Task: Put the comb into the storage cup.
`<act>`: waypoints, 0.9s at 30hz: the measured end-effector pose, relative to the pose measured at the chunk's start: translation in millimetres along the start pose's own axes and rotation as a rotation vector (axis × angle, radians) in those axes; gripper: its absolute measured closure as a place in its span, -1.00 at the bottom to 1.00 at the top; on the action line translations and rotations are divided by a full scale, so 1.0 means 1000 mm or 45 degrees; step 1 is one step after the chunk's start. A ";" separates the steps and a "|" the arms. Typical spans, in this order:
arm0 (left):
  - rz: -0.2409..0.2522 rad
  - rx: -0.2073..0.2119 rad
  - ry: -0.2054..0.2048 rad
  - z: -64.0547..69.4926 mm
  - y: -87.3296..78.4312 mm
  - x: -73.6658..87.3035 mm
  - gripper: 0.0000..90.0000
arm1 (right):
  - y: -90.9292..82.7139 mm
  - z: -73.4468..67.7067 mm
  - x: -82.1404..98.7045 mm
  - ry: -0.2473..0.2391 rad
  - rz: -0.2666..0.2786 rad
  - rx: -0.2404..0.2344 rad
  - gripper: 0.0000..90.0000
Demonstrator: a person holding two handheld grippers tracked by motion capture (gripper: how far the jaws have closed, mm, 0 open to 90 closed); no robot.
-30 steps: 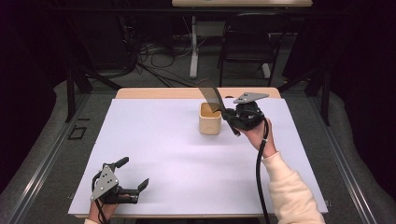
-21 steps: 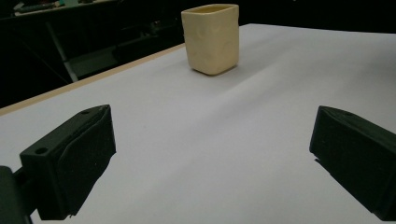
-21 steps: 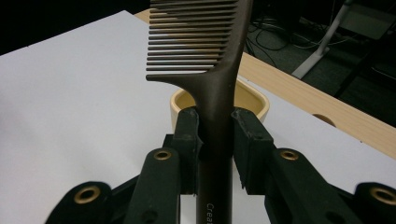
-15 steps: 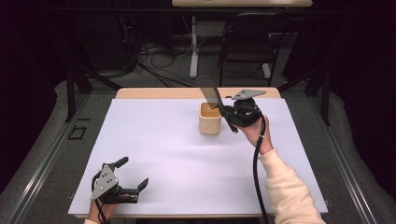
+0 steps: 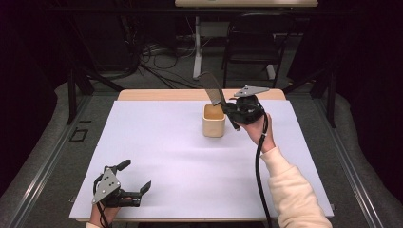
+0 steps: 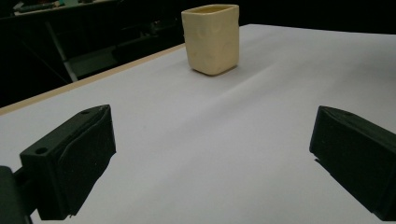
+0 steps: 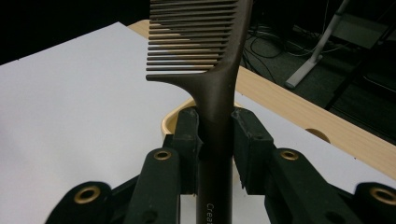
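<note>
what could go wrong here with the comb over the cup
1. The right gripper clamps the comb by its handle alone, with the toothed end standing high and tilted, so it could swivel between the fingers.
2. The cup stands free on the table, with the left gripper far away; a knock from the handle could tip it.

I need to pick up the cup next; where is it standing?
High view: the cup stands right of centre near the table's far edge, just left of the right gripper holding the comb.
</note>
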State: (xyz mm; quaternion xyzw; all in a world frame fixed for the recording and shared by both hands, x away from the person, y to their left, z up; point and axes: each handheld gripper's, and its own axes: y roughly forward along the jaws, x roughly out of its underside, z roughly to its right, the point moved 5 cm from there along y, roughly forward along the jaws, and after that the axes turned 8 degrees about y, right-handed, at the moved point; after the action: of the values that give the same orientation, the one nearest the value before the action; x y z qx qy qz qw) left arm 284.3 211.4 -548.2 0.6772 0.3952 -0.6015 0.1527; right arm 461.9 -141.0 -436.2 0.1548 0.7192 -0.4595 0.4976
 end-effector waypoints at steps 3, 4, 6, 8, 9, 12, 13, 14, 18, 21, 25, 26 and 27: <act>0.000 0.000 0.003 0.000 0.000 0.000 -1.00 | 0.002 0.001 -0.002 0.004 0.006 0.000 0.61; 0.000 0.001 0.005 0.000 0.000 0.000 -1.00 | 0.002 0.000 -0.002 0.003 0.004 0.000 0.61; 0.000 0.001 0.005 0.000 0.000 0.000 -1.00 | 0.004 0.000 -0.003 -0.004 0.006 0.001 0.61; 0.000 0.001 0.008 0.000 0.000 0.000 -1.00 | 0.005 0.000 -0.003 0.002 0.006 0.001 0.61; 0.001 0.001 0.006 0.000 0.000 0.000 -1.00 | 0.006 0.000 -0.003 -0.001 0.006 0.003 0.61; -0.001 0.000 0.005 0.000 0.000 0.000 -1.00 | 0.008 0.000 -0.005 -0.001 0.012 0.003 0.61; -0.001 0.000 0.005 0.000 0.000 0.000 -1.00 | 0.008 0.000 -0.006 -0.004 0.016 0.004 0.61; -0.001 0.001 0.003 0.000 0.000 0.000 -1.00 | 0.009 0.000 -0.006 -0.002 0.017 0.004 0.61; 0.000 0.001 0.003 0.000 0.000 0.000 -1.00 | 0.009 -0.001 -0.009 -0.004 0.026 0.003 0.61; 0.000 0.001 0.004 0.000 0.000 0.000 -1.00 | 0.010 -0.001 -0.010 -0.007 0.036 0.006 0.61; 0.000 0.001 0.006 0.000 0.000 0.000 -1.00 | 0.011 0.000 -0.013 -0.012 0.049 0.007 0.61; 0.001 0.001 0.005 0.000 0.000 0.000 -1.00 | 0.011 0.000 -0.013 -0.012 0.051 0.006 0.61; 0.000 0.000 0.004 0.000 0.000 0.000 -1.00 | 0.011 0.000 -0.014 -0.008 0.054 0.007 0.61</act>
State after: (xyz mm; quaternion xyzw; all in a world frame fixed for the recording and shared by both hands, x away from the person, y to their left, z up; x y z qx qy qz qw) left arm 284.3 211.8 -547.9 0.6784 0.3953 -0.6003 0.1521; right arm 475.9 -131.6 -429.9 0.1699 0.7131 -0.4512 0.5089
